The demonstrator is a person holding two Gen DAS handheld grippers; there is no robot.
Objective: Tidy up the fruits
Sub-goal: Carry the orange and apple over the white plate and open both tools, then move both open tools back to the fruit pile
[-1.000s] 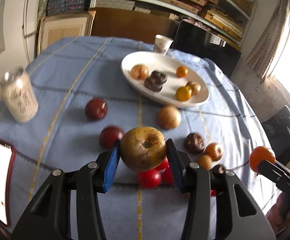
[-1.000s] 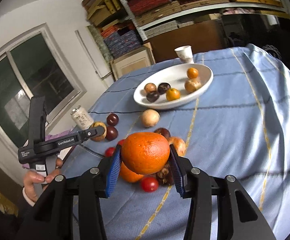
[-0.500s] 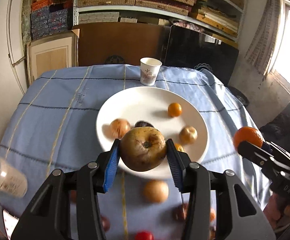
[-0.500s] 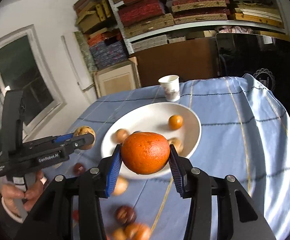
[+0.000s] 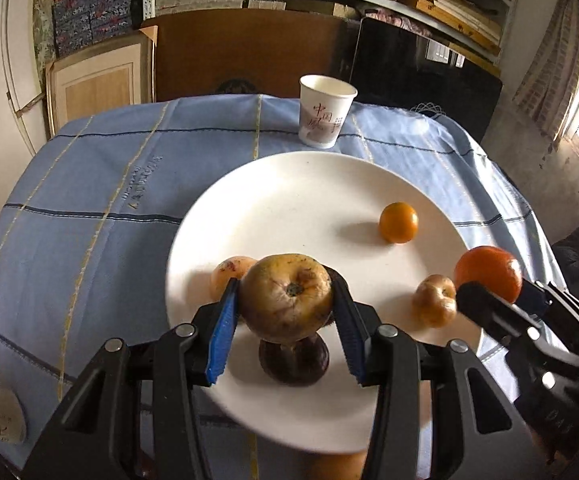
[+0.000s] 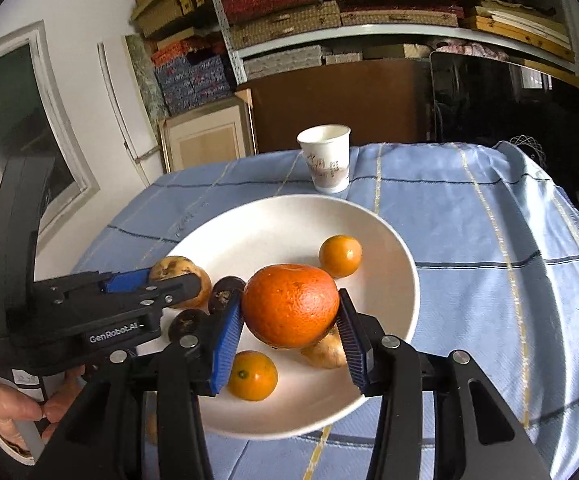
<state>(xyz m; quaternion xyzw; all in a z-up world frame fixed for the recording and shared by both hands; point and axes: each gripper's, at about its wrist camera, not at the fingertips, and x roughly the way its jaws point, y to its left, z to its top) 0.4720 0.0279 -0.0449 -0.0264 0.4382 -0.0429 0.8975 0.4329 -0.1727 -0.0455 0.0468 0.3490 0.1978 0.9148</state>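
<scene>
Your left gripper (image 5: 287, 332) tilts down over the white plate (image 5: 289, 184), pinching a yellow-brown apple (image 5: 287, 298) with its stem pit facing the camera. Your right gripper (image 6: 291, 338) clamps an orange (image 6: 291, 306) above the same plate. Small oranges (image 6: 340, 255), a dark fruit (image 5: 293, 362) and another apple (image 5: 433, 300) lie below; a paper cup (image 5: 325, 110) stands behind on the surface (image 5: 89, 184).

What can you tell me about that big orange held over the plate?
The orange is large, round and deep orange, with dimpled, glossy peel and no visible damage. The right gripper clamps it, a blue ribbed pad pressing each side. It hangs above the white plate, in front of a smaller orange fruit.
</scene>
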